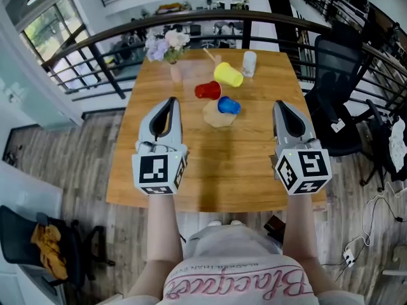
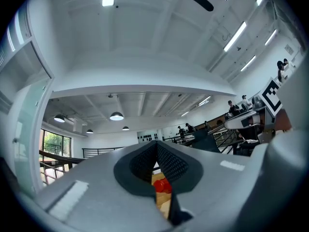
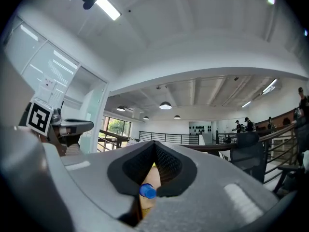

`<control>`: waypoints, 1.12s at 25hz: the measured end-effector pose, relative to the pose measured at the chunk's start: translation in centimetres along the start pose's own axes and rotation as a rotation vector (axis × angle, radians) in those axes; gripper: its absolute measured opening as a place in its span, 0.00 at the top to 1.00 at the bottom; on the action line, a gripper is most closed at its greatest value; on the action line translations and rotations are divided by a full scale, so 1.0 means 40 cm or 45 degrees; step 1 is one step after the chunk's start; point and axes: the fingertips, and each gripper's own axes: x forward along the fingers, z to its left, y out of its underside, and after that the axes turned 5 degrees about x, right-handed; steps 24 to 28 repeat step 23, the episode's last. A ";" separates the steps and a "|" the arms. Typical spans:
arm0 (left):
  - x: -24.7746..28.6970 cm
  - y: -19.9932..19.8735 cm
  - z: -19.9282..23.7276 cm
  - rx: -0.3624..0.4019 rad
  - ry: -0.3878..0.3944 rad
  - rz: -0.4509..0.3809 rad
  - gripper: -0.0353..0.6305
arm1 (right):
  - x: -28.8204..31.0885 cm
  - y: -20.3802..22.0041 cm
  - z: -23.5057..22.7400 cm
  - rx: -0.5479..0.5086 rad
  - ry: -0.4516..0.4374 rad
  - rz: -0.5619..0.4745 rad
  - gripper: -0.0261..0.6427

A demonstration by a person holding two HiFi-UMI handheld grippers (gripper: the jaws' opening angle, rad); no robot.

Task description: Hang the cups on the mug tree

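Head view looks down on a long wooden table [image 1: 210, 170] beside a dark railing [image 1: 95, 49], with a black office chair [image 1: 337, 75] off its right edge. The left gripper [image 1: 170, 100] and the right gripper [image 1: 280, 105] are held over the near half of the table, well apart, both pointing toward the far end. In the left gripper view the left gripper's [image 2: 157, 144] jaws are pressed together at the tips with nothing between them. The right gripper's [image 3: 154, 144] jaws meet the same way and hold nothing. A vase of pale flowers [image 1: 166, 46] stands at the far left of the table. The wooden mug tree [image 1: 218, 116] sits near the middle. Clustered at it are the yellow cup [image 1: 228, 74], farthest away, the red cup [image 1: 207, 90] and the blue cup [image 1: 228, 105], nearest its base. Whether they hang on its pegs or lie beside it I cannot tell. A pale cup [image 1: 249, 63] stands upright just beyond the yellow one.
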 end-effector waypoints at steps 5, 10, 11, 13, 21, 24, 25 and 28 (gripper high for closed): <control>0.001 -0.004 0.008 0.015 -0.008 -0.003 0.92 | -0.003 0.004 0.000 -0.042 0.008 0.011 0.96; 0.001 -0.003 0.012 0.018 -0.004 0.000 0.93 | -0.006 0.010 0.008 -0.074 0.009 0.020 0.96; 0.002 -0.002 0.011 0.017 -0.002 0.002 0.93 | -0.007 0.011 0.008 -0.076 0.007 0.020 0.96; 0.004 0.000 0.009 0.017 0.002 0.001 0.93 | -0.010 0.014 0.011 -0.083 -0.004 0.023 0.96; 0.012 -0.010 -0.004 0.026 0.024 -0.023 0.93 | -0.015 0.019 0.009 -0.101 0.001 0.032 0.96; 0.012 -0.011 -0.009 0.024 0.036 -0.028 0.92 | -0.016 0.018 0.008 -0.102 0.004 0.030 0.96; 0.012 -0.011 -0.009 0.024 0.036 -0.028 0.92 | -0.016 0.018 0.008 -0.102 0.004 0.030 0.96; 0.012 -0.011 -0.009 0.024 0.036 -0.028 0.92 | -0.016 0.018 0.008 -0.102 0.004 0.030 0.96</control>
